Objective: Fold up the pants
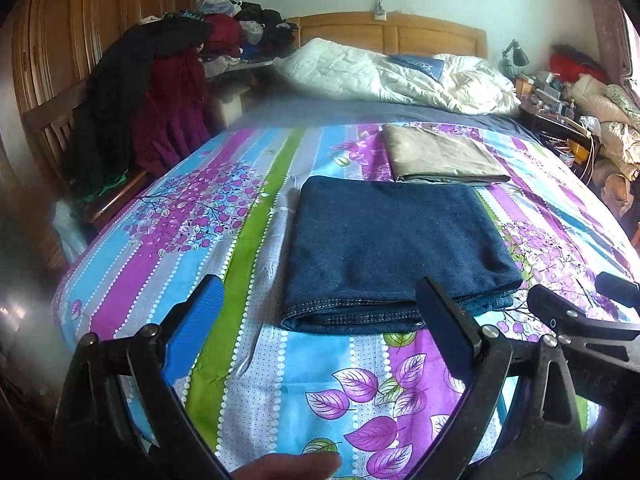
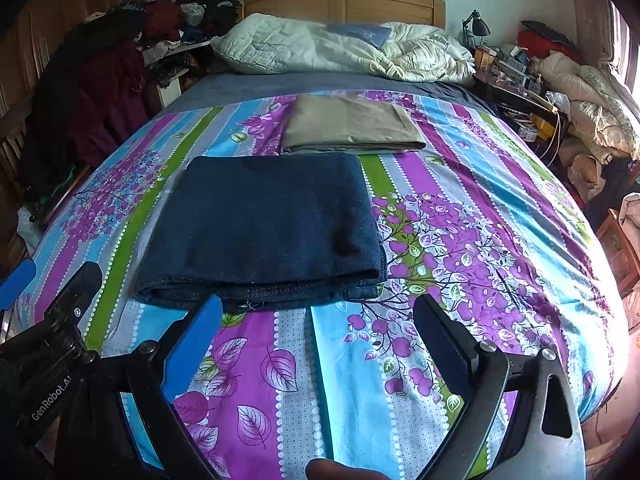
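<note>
Left claw (image 1: 320, 312) hangs with its jaws spread wide and empty at the bottom of its own view, the blue pad at lower left and the black finger at lower right, tips just short of the near hem of the folded jeans (image 1: 396, 248). Right claw (image 2: 318, 326) sits the same way in its view, agape and holding nothing, just short of that hem. Both point forward and slightly down over the bed (image 1: 256, 396). The jeans lie as a neat dark rectangle in mid-frame, so the fold looks finished. Any forward nudge could catch the stitched edge and drag the top layer open. Further up the frame, just beyond the jeans, rest the folded khaki pants (image 1: 440, 156), which a push could shove askew.
</note>
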Available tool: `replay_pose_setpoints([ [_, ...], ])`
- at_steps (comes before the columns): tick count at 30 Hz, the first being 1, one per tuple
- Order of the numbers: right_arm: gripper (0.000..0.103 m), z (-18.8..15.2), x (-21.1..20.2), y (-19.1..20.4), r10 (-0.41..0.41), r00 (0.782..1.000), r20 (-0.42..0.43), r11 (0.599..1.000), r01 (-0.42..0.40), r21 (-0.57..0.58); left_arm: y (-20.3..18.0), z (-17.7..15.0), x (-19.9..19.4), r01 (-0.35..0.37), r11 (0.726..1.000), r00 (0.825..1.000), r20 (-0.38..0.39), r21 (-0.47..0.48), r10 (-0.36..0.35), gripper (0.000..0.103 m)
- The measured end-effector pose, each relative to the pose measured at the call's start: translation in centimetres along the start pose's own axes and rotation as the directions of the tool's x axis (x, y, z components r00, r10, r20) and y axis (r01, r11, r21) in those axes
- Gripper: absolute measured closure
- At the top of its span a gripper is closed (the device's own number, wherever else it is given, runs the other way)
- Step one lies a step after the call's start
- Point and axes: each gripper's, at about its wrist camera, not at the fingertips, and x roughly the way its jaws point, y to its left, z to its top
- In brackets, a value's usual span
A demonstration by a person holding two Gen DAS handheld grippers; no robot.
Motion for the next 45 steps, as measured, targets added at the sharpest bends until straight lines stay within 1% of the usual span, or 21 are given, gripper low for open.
replay_pose_setpoints([
  [6,0.005,0.0,-0.1,0.0,0.005,1.0,0.0,1.0,-0.005,0.005,-0.2,0.1,-0.2,0.003,1.0,1.0,0.008,0.006,-0.003,0.006],
  [33,0.005,-0.1,-0.2,-0.1,0.003,1.0,-0.014,1.0,-0.003,0.01,-0.9,-0.2,-0.5,0.013,1.0,1.0,-0.007,0.008,-0.013,0.006],
  [38,0.005,0.9,-0.7,-0.1,-0.016,1.0,-0.005,1.0,0.016,-0.019,-1.1,0.0,-0.9,0.013,1.0,1.0,-0.005,0.015,-0.013,0.006],
  [45,0.005,3.3,-2.5,0.0,-0.047,0.999,0.022,0.998,0.048,-0.049,-1.0,1.2,-1.4,0.027,1.0,1.0,-0.009,0.014,-0.027,0.006],
])
